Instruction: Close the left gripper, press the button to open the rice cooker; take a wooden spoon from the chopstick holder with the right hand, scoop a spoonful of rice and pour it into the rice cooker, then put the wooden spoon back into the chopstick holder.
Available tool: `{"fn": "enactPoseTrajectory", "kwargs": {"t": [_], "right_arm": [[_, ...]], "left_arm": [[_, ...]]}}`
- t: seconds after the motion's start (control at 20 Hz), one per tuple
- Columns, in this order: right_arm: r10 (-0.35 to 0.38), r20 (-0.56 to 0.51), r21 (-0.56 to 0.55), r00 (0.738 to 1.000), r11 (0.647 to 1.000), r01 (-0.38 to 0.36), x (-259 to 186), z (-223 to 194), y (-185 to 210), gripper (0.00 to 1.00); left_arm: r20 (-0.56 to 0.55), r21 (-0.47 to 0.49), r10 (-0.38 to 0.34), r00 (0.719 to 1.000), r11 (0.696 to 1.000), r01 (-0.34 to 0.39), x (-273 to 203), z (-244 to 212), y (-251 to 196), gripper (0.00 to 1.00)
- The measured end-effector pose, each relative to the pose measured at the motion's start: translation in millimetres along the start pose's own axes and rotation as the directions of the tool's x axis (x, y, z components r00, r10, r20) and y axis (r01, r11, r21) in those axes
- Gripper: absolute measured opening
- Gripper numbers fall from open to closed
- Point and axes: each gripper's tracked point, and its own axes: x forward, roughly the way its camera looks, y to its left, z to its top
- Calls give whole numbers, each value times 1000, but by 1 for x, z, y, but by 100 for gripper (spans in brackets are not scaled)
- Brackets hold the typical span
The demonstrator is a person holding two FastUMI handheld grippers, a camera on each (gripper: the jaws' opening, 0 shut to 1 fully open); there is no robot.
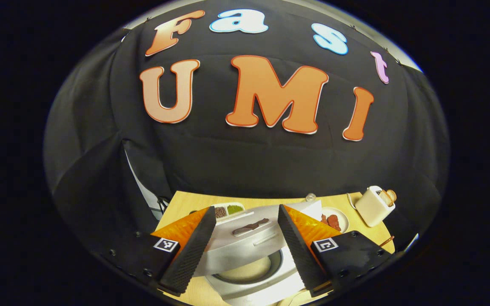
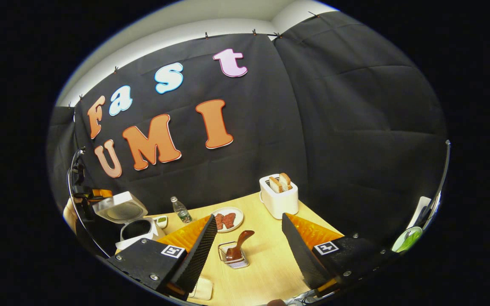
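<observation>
The rice cooker (image 1: 245,289) sits just below my left gripper (image 1: 246,208), which is open and holds nothing. Its silver lid (image 1: 245,244) stands raised, and the inner pot (image 1: 249,270) looks pale inside. In the right gripper view the same cooker (image 2: 136,229) is at the far left with its lid (image 2: 119,208) up. My right gripper (image 2: 249,216) is open and empty above the table. Ahead of it, between the fingers, stands the wire chopstick holder (image 2: 228,260) with the wooden spoon (image 2: 240,243) leaning in it, untouched.
A white toaster (image 2: 279,197) with bread stands at the back of the wooden table (image 2: 266,263). A plate of meat (image 2: 228,219), a small bottle (image 2: 181,210) and a small dish (image 2: 161,221) lie between cooker and toaster. A pale object (image 2: 202,289) sits at the near edge.
</observation>
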Motion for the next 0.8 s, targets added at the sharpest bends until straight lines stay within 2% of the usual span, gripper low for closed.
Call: {"fn": "enactPoseTrajectory", "kwargs": {"t": [0.2,0.3,0.45,0.8], "right_arm": [[31,-14,-11,999,999,-31,-6,-7,9,95],[39,-32,-6,999,999,-39,-8,-14,11,95],[33,-41,-6,999,999,-33,-13,-19,7,95],[17,-77,0,997,1000,-17,-22,-37,-2,94]], "left_arm": [[-26,-49,-3,1000,999,1,-6,-58,-14,100],[-52,-97,26,998,995,-31,-6,-84,-13,98],[-57,-61,79,995,995,-83,5,-120,-7,100],[-64,26,164,984,986,-163,13,-165,-11,99]]}}
